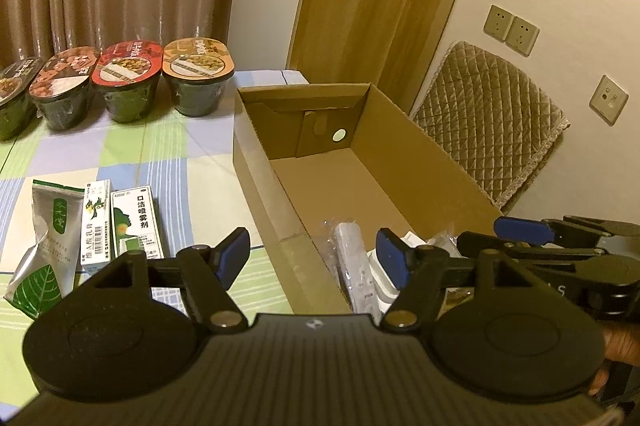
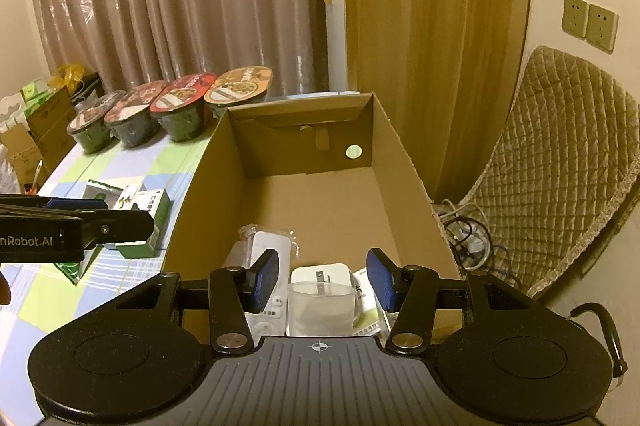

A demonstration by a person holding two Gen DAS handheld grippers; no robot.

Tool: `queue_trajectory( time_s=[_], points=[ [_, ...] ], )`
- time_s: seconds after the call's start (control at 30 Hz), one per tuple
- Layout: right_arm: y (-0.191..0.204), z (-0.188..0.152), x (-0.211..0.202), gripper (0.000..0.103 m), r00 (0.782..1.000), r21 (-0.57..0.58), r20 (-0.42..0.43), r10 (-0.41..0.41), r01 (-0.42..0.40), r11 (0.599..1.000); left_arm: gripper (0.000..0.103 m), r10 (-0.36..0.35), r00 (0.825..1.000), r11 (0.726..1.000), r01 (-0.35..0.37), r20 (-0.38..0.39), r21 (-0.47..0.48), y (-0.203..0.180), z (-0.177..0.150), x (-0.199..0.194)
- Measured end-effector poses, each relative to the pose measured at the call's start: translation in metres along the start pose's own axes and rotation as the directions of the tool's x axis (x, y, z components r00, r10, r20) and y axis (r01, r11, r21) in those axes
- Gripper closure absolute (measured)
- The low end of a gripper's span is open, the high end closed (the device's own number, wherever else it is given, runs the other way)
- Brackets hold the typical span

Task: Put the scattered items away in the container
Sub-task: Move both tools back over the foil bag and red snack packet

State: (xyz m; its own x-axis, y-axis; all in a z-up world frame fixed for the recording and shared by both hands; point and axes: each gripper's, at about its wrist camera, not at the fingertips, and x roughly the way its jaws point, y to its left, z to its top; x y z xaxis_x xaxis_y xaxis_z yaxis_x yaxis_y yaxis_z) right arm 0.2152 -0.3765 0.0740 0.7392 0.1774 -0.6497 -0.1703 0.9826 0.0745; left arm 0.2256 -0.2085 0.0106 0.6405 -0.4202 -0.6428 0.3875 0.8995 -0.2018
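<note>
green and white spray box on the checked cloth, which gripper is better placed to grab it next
Left gripper: open, with the green and white spray box just ahead-left. The right gripper hangs over the cardboard box.

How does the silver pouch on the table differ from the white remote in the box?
The silver pouch lies on the checked tablecloth, outside the cardboard box; the white remote lies inside the box, at its near end. The pouch is soft and crinkled, with a green leaf print; the remote is a rigid, slim bar with buttons. The pouch is bare, the remote sits in clear wrap. Both lie flat, ungripped.
</note>
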Motion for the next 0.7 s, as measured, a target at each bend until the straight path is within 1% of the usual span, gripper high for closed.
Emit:
queue_trajectory(
  time_s=[0.43, 0.63, 0.7],
  points=[
    [0.004, 0.0, -0.003, 0.047, 1.0, -0.001, -0.014, -0.005, 0.005, 1.0, 0.036, 0.011, 1.0, 1.0, -0.011, 0.002, -0.013, 0.009, -0.008, -0.014],
    [0.009, -0.002, -0.009, 0.047, 1.0, -0.009, -0.005, -0.008, 0.008, 1.0, 0.035, 0.026, 1.0, 0.999, -0.026, 0.005, -0.019, 0.017, -0.012, -0.025],
    [0.012, -0.003, -0.012, 0.047, 1.0, -0.015, -0.005, -0.009, 0.009, 1.0, 0.032, 0.035, 0.999, 0.999, -0.035, 0.006, -0.023, 0.021, -0.013, -0.029]
  ],
)
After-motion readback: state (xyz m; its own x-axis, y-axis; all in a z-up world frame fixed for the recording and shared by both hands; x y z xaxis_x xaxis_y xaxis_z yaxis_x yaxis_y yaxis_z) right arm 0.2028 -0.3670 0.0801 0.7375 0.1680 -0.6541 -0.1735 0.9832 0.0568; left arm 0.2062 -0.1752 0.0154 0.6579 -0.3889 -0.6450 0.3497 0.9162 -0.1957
